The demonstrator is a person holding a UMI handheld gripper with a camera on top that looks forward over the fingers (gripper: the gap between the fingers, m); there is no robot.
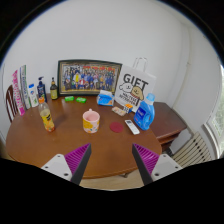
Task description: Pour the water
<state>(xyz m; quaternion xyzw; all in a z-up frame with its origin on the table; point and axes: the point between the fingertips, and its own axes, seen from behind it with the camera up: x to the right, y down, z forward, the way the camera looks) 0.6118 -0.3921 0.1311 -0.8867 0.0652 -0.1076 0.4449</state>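
**Two spread fingers above a round worktop**

Two fingers (76, 160) of the tongs (113, 162) stand wide apart with nothing between them, their magenta pads facing inward. They hover above the near edge of a round wooden worktop (60, 148). The pink cup (91, 121) serves as the landmark; it stands near the middle of the worktop, beyond the fingers. To its left stands a yellow bottle (46, 118) with a dark cap, well apart from the cup. To its right lies a white remote-like object (132, 126), and just beyond that rests a blue jug-shaped container (146, 113). Behind the cup, against the wall, leans a framed group photograph (89, 77). Right of the frame stands a white paper bag (131, 88) printed with "GIFT", and a small blue box (105, 97) lies before it. Far left of the cup, several bottles (41, 91) cluster at the worktop's back edge. A wooden chair (11, 101) shows behind them.
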